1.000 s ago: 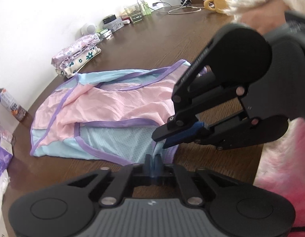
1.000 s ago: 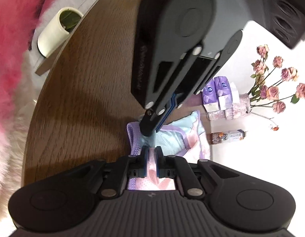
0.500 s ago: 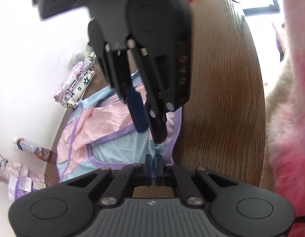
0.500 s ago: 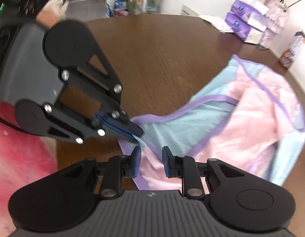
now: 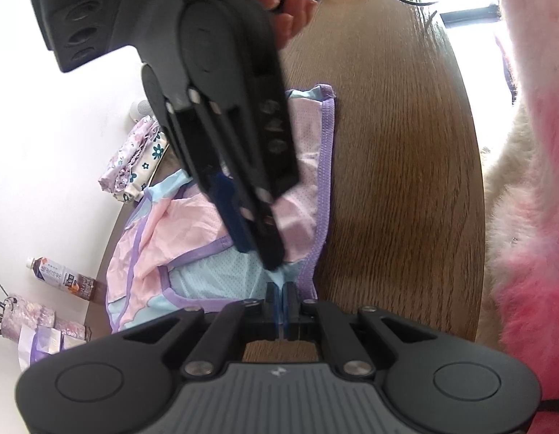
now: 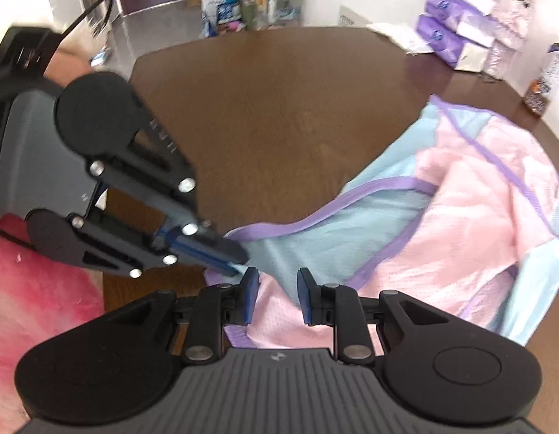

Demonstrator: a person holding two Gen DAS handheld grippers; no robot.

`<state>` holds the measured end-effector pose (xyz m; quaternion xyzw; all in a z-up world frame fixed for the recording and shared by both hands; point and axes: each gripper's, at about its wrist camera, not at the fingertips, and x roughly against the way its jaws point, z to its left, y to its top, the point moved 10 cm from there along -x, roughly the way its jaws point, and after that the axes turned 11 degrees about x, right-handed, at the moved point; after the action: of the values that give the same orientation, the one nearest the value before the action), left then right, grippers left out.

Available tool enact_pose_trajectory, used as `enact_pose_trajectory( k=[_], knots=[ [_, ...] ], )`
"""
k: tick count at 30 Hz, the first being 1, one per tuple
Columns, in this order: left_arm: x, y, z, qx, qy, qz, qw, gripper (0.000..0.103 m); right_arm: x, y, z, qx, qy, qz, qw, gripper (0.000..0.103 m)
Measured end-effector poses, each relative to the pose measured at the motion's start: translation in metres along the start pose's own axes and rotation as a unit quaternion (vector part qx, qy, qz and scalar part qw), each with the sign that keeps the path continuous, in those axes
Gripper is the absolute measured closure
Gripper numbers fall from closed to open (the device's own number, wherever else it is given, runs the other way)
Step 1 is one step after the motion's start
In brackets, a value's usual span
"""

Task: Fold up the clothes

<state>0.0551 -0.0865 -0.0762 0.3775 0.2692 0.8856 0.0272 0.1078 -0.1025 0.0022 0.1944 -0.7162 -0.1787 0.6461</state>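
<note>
Left gripper (image 5: 280, 294) pinched shut on garment (image 6: 442, 224) corner; right gripper (image 6: 277, 289) parted, empty, above pink mesh just beside. Ahead, spread on table (image 6: 272, 108). Probably light, limp, slippery; best taken at purple hem

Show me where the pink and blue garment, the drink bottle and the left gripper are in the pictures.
pink and blue garment (image 6: 471, 217), right wrist view, on its pink middle panel.
drink bottle (image 5: 59, 275), left wrist view, on its white label.
left gripper (image 5: 281, 294), left wrist view, midway between its shut fingertips, which pinch the garment's edge.
</note>
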Motion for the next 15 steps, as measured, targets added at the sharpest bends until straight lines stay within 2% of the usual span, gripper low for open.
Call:
enact_pose_trajectory(
  k=[5,6,7,8,11,13,15],
  knots=[
    [0.002,0.000,0.001,0.007,-0.003,0.001,1.0000,0.102,-0.008,-0.004,0.010,0.029,0.009,0.020,0.999,0.082],
    [0.002,0.000,0.001,0.009,-0.005,0.001,0.9999,0.102,-0.009,-0.004,0.012,0.039,0.005,0.021,0.999,0.086],
    [0.002,0.001,0.002,0.014,-0.007,0.001,0.9999,0.101,-0.010,-0.004,0.014,0.048,-0.002,0.021,0.999,0.096],
    [0.003,0.001,0.004,0.024,-0.011,0.001,0.9996,0.100,-0.010,-0.003,0.016,0.057,-0.009,0.021,0.998,0.099],
    [0.009,0.003,0.020,0.088,-0.035,0.004,0.9955,0.094,-0.008,-0.003,0.034,0.139,-0.085,0.023,0.986,0.099],
    [0.013,0.006,0.036,0.143,-0.051,0.003,0.9885,0.089,-0.005,-0.002,0.047,0.196,-0.138,0.024,0.970,0.099],
    [0.016,0.008,0.052,0.192,-0.064,0.000,0.9792,0.088,-0.008,-0.003,0.059,0.240,-0.177,0.026,0.954,0.099]
  ],
)
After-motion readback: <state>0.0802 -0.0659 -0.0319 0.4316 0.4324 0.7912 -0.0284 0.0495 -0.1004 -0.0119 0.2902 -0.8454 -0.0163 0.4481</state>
